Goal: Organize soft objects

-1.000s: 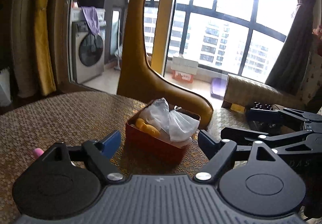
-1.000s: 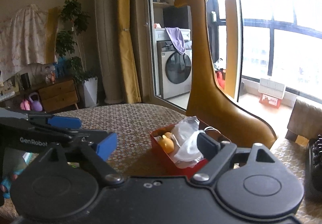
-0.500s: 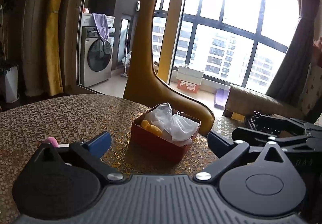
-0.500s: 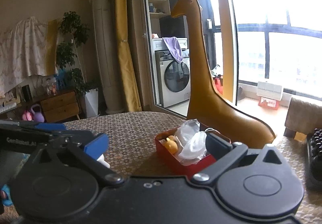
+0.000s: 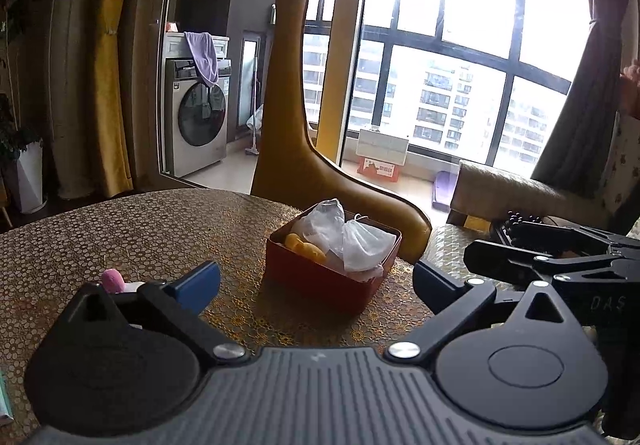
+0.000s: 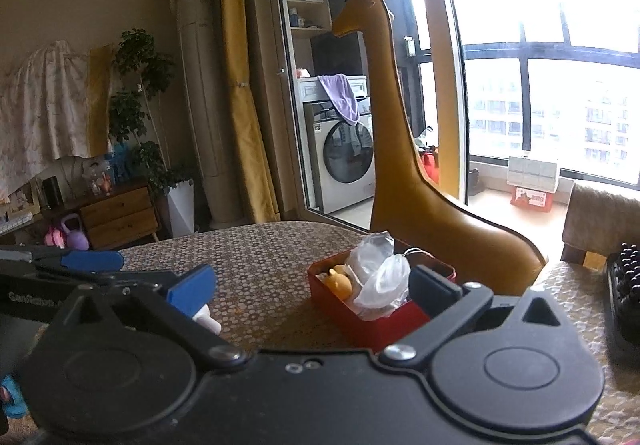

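Observation:
A red box stands on the patterned table. It holds a yellow soft toy and crumpled white bags. My left gripper is open and empty, just short of the box. A pink and white soft toy lies on the table behind its left finger. In the right wrist view the box sits between the open fingers of my right gripper, and a white toy shows below its left finger. The right gripper is empty.
A tall yellow giraffe figure stands behind the table's far edge. A dark beaded object lies at the table's right. The right gripper's arm shows at the right of the left wrist view. A washing machine stands beyond a glass door.
Both grippers have pulled back and lifted slightly from the box, staying open. The pink and white toy has come further into view at the left.

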